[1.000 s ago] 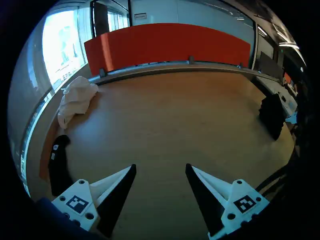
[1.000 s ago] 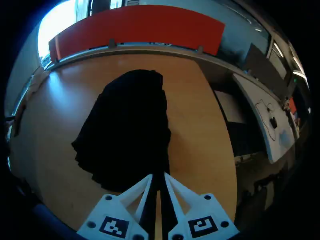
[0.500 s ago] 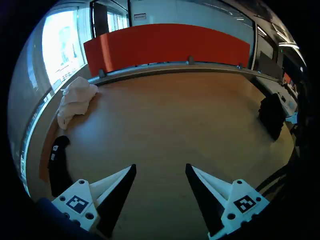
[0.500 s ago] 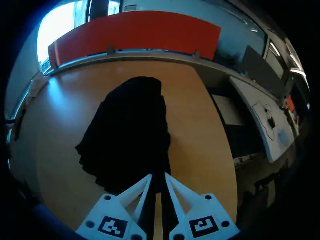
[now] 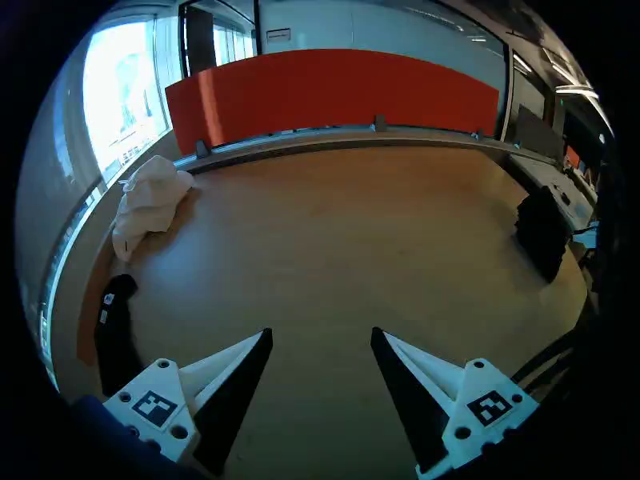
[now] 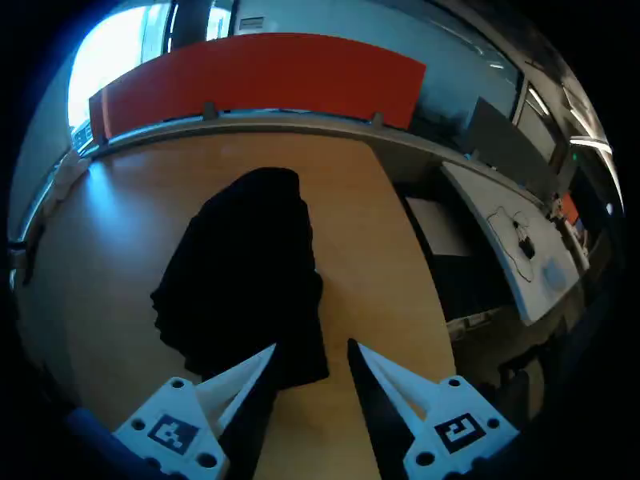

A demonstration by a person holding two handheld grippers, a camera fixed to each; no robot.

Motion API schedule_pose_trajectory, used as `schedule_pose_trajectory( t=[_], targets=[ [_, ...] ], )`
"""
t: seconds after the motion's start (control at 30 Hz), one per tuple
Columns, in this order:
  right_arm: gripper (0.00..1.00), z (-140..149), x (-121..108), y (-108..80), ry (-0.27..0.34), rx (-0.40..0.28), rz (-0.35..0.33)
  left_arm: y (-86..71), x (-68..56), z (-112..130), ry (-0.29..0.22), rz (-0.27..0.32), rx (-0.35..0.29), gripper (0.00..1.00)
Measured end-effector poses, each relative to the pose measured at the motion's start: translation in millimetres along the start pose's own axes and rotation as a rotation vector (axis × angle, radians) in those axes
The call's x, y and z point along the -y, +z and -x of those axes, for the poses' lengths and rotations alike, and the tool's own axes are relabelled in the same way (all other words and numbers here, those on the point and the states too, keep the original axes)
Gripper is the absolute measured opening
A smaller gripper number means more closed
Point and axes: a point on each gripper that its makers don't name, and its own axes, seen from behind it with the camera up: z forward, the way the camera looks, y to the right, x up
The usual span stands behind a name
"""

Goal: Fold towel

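Jaws stand apart on my left gripper [image 5: 320,352] and right gripper [image 6: 312,364]; the right is at the black towel's [image 6: 240,272] near edge.

Black towel [image 6: 240,272] — a layered heap, flat on the wooden table [image 6: 376,264]

Honestly, nothing here can actually be read. The closest thing to print is the black-and-white square code markers [image 5: 154,406] stuck on the left claw [image 5: 321,333], plus the same kind on the right claw [image 6: 312,346] (patterns, not letters). There's a small pale sign [image 5: 280,34] high on the far wall [image 5: 360,24], way too tiny to make out. A black thing [image 5: 116,328] at the near left of the counter [image 5: 336,240] has little white tags [image 5: 108,301], also illegible.
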Motion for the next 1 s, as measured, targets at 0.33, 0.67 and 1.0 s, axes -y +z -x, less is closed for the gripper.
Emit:
schedule_pose_trajectory(
  t=[0.33, 0.67, 1.0],
  targets=[
    [1.00, -22.3, 12.2, -7.1, 0.022, -0.063, -0.008, -2.9, 2.0, -2.4, -0.009, 0.000, -0.012, 0.91],
    [1.00, -39.0, 24.2, -17.6, 0.012, -0.108, -0.015, -8.3, 6.2, -3.7, -0.020, -0.002, -0.029, 0.91],
    [1.00, -69.1, 46.7, -30.0, 0.042, -0.203, -0.045, -13.8, 11.1, -10.4, -0.031, -0.005, -0.063, 0.91]
  ],
)
